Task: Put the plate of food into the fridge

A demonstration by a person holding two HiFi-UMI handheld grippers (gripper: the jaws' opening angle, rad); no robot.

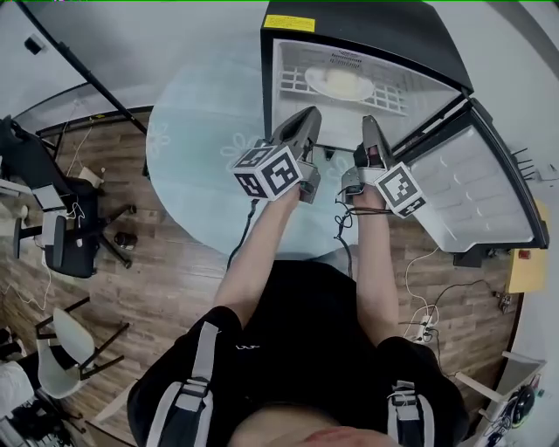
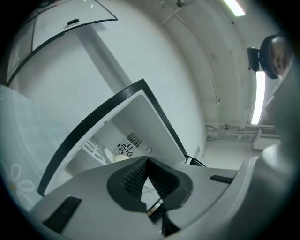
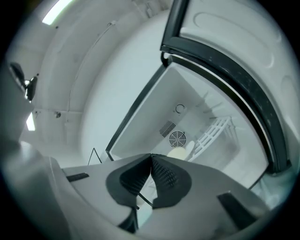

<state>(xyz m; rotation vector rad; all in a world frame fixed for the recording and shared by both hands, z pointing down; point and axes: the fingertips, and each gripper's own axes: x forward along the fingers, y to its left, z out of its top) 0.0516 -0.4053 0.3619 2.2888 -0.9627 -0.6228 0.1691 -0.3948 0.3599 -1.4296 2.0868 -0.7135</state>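
Note:
A white plate of pale food (image 1: pixel 341 84) rests on the wire shelf inside the small black fridge (image 1: pixel 367 26), whose door (image 1: pixel 472 188) hangs open to the right. Both grippers hover side by side over the round table, just in front of the fridge opening and clear of the plate. My left gripper (image 1: pixel 310 116) is shut with nothing between its pads. My right gripper (image 1: pixel 370 122) is likewise shut and empty. In the left gripper view the closed tips (image 2: pixel 146 160) point at the fridge interior, where the plate (image 2: pixel 123 158) peeks out. In the right gripper view the plate (image 3: pixel 180 152) shows above the shut tips (image 3: pixel 150 155).
The fridge stands on a round glass-topped table (image 1: pixel 188 148) with a flower print. Office chairs (image 1: pixel 65 236) stand on the wooden floor at left. Cables trail from the grippers down past the table edge. A yellow box (image 1: pixel 527 262) sits at the right.

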